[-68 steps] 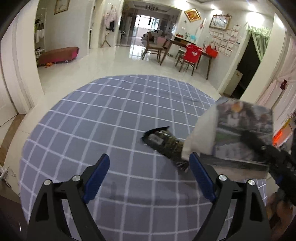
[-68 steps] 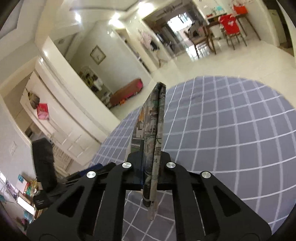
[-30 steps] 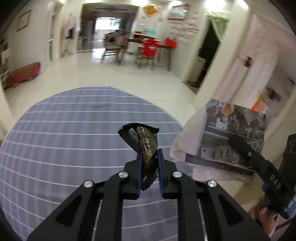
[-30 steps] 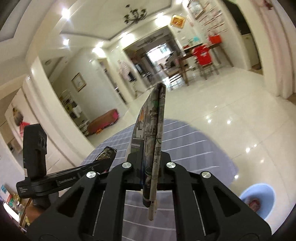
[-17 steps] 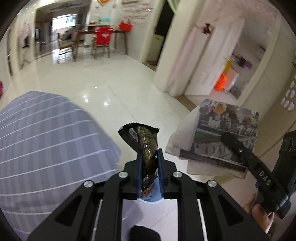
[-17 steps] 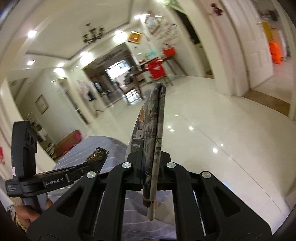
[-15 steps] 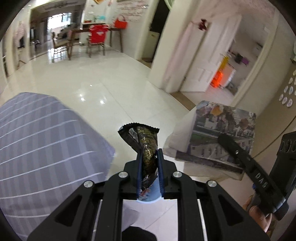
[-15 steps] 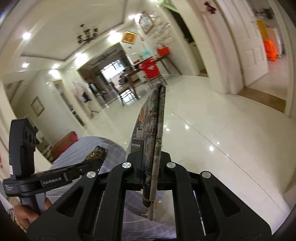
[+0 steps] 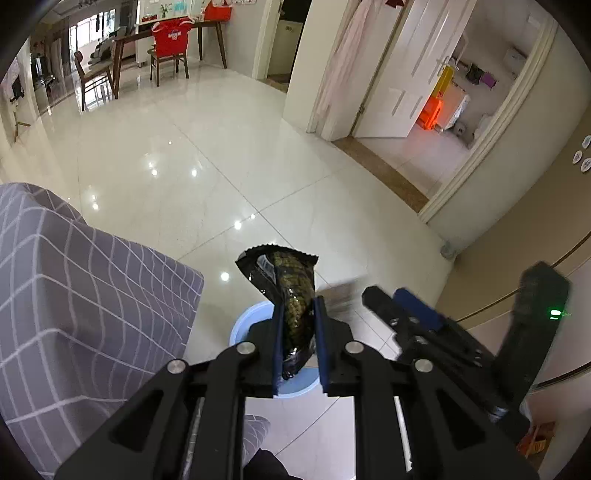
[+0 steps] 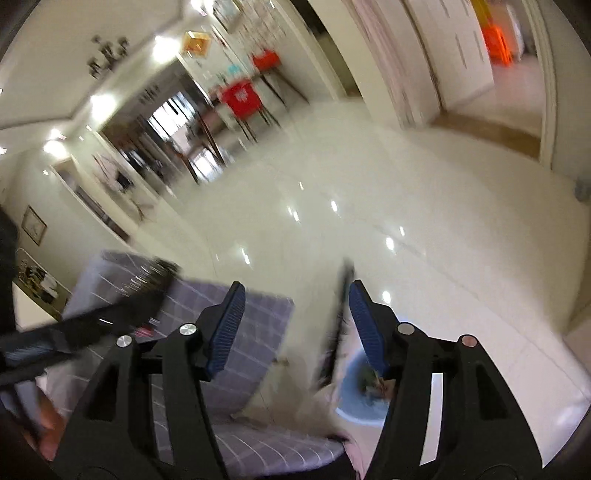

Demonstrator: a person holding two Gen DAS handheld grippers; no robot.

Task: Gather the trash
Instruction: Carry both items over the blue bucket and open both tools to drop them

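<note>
Right gripper jaws opening now; folded printed paper, pinched a second ago, slips free, blurred, seemingly dropping toward round light-blue plastic bin near my right. Left gripper pinches black crinkled snack wrapper above bin. I release that next.

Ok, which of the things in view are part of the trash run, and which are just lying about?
Part of the job:
- dark snack wrapper, clamped in the left gripper
- folded newspaper, dropping from the right gripper as its jaws open
- blue bin below

Just lying about:
- grey checked tablecloth
- dining table
- red-covered chair
</note>
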